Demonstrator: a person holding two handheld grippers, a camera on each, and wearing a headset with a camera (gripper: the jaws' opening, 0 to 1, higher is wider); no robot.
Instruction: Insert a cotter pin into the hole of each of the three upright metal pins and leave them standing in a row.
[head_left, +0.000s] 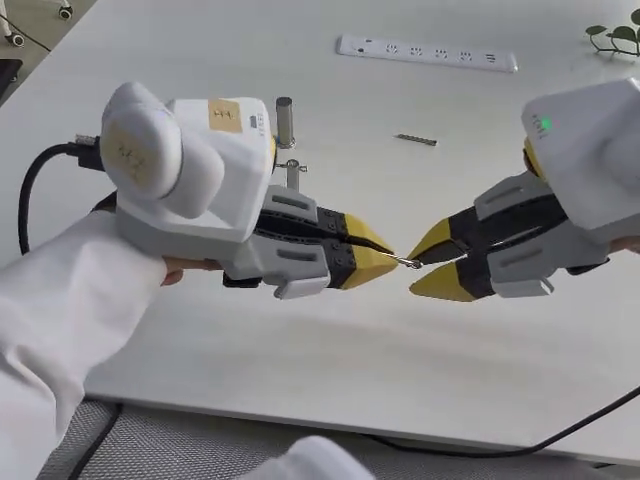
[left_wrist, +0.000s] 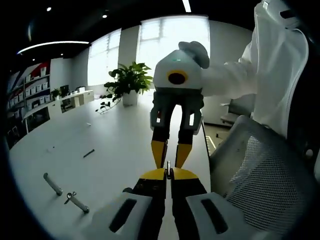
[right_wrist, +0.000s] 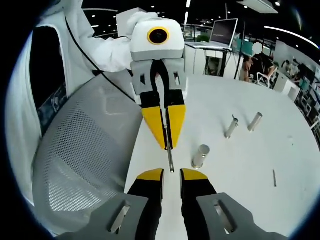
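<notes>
cotter pin (head_left: 406, 263) in tight left fingers (head_left: 365, 241), roughly level, tip toward right fingers (head_left: 436, 240) (narrowly apart)

- An open-plan office, seen from a long white table (head_left: 350, 340) with a power strip (head_left: 427, 52) on it.
- A mesh office chair (left_wrist: 260, 170) stands at the table's edge.
- Tall windows (left_wrist: 172, 37), a potted plant (left_wrist: 129, 80), and wall shelves (left_wrist: 30, 95).
- Further desks carry a monitor (right_wrist: 223, 31); strip lights (left_wrist: 47, 45) run overhead.
</notes>
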